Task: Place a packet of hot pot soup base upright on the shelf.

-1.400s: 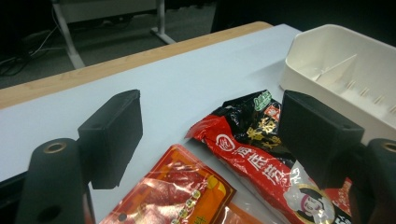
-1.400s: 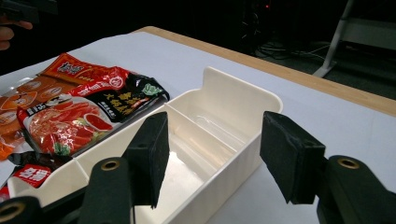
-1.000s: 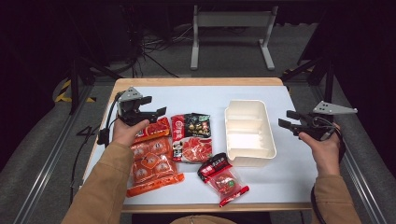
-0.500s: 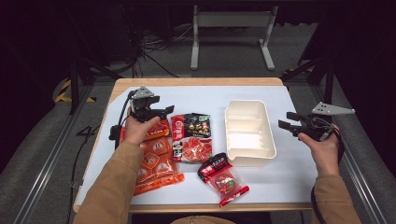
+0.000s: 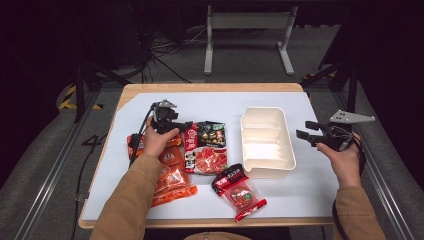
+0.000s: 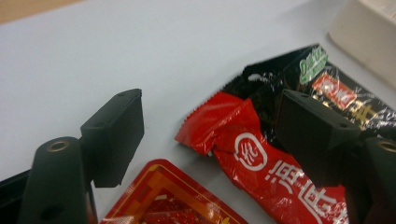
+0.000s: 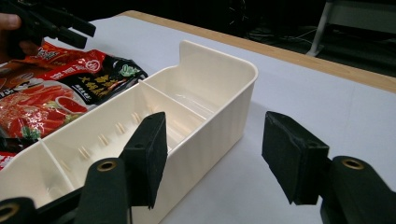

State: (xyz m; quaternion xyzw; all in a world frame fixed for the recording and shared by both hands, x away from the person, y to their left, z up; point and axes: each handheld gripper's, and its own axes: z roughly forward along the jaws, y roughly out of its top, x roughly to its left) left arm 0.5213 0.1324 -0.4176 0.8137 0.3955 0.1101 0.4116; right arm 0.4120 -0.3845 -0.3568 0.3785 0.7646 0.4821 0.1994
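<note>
Left gripper (image 5: 189,125) now lower, fingers wide over red packet (image 6: 261,163); right gripper (image 5: 305,129) fingers wide

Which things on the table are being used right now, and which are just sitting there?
In use:
- left gripper, jaws open
- long red crinkly snack packet between those jaws
- right gripper, open beside the tray
- cream plastic divided tray

Just lying about:
- black and red food pouch
- orange clear packet
- small red and black sachet

Tan sleeves (image 5: 131,192); black gripper (image 5: 186,125) with trailing cable.
</note>
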